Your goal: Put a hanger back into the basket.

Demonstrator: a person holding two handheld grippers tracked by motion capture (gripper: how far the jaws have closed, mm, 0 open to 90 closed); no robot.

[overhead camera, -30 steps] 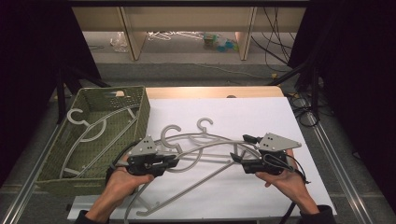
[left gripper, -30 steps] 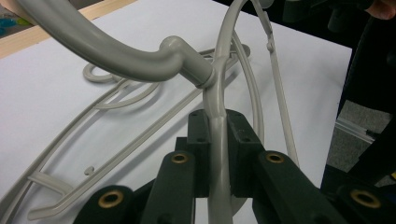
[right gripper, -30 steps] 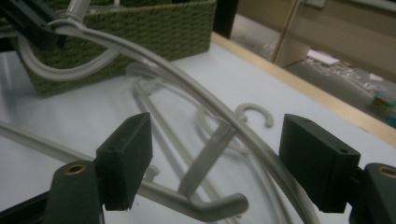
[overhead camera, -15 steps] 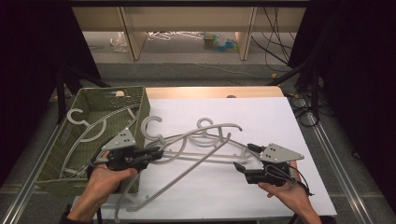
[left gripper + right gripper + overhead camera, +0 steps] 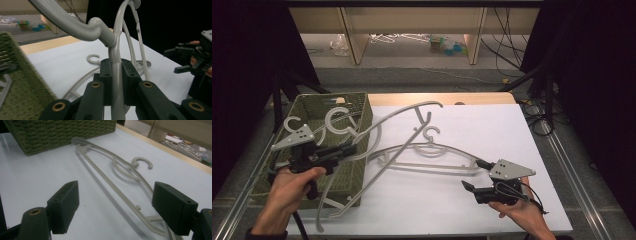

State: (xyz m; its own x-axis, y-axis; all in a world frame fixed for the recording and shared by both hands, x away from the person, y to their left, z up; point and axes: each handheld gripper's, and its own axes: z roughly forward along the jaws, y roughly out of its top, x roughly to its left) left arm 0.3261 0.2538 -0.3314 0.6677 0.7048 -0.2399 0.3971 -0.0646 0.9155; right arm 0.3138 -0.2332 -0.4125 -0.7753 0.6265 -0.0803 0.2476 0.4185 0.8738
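Bright table, dark blurred surroundings

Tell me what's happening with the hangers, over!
Left gripper shut on a grey hanger, lifted beside the green basket. Right gripper open, jaws just widened, nothing between them. Second hanger flat on the table, right ahead of it.

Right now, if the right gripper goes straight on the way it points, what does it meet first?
Probably the grey hanger lying flat on the white table: the open right gripper points along it, its end between the jaws. Beyond stands the green basket.
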